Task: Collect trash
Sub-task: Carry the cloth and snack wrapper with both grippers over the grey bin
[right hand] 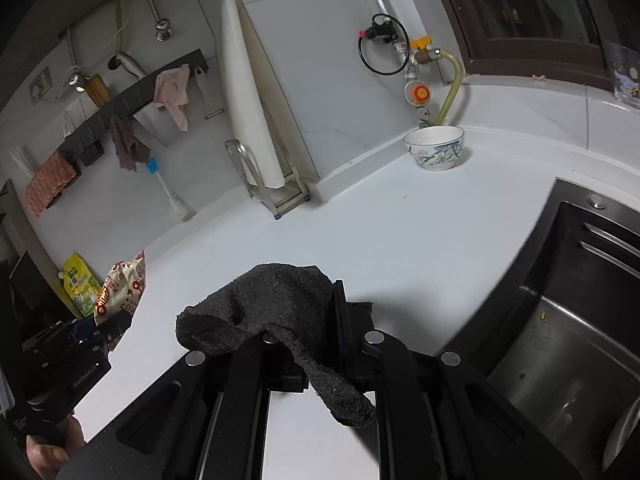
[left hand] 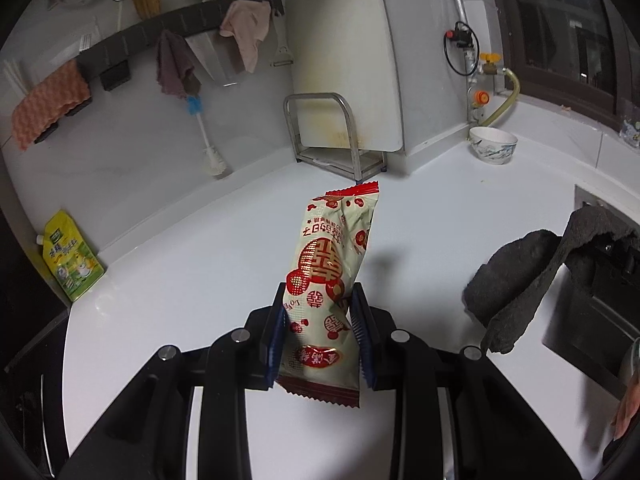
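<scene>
A cream and red snack wrapper (left hand: 332,272) stands upright between the blue pads of my left gripper (left hand: 320,300), which is shut on its lower half and holds it above the white counter (left hand: 200,264). The same wrapper (right hand: 122,292) shows at the left of the right wrist view, sticking out of the left gripper (right hand: 86,330). My right gripper (right hand: 304,312) is shut on a dark grey cloth (right hand: 264,300) that drapes over its fingers and hides them. That cloth (left hand: 532,280) also hangs at the right of the left wrist view.
A patterned bowl (right hand: 435,148) stands at the back of the counter near the gas pipe. A dark sink (right hand: 560,320) lies to the right. A cutting board in a metal rack (left hand: 320,136), a bottle brush (left hand: 208,136) and a yellow-green pouch (left hand: 72,260) line the wall. Cloths hang on a rail.
</scene>
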Available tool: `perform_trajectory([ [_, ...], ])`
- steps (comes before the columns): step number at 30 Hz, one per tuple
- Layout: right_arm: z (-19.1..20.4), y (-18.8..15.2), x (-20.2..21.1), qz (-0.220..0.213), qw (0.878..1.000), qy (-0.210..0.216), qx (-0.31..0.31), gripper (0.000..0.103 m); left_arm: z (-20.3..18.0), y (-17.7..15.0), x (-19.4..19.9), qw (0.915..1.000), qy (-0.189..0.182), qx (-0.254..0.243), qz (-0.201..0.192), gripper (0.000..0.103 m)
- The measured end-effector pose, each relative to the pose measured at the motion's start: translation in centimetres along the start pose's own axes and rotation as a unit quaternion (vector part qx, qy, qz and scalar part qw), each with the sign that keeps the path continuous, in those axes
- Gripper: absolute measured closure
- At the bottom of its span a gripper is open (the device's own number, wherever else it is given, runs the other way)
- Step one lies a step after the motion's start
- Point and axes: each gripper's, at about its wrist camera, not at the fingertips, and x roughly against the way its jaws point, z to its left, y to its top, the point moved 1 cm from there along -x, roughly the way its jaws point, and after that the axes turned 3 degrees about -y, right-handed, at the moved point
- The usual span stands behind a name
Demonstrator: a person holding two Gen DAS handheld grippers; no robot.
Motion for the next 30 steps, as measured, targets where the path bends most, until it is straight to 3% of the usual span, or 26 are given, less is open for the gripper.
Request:
perform_trajectory([
  [17,2.0,-10.8,15.2,-0.032,0.999,-0.035,-0.007,0.094,-0.4,-9.1,12.1,0.9985,-0.054,0.007,-0.01,0.073],
  [22,1.8,-13.8,16.9,-0.026,0.998,-0.053,-0.004,0.094,-1.1,-12.3,13.7,0.9981,-0.061,0.007,-0.007,0.073],
  [30,2.3,-17.4,17.7,0.004,0.997,-0.076,0.03,0.094,-2.5,-16.9,13.0,0.9963,-0.073,0.019,0.041,0.073],
])
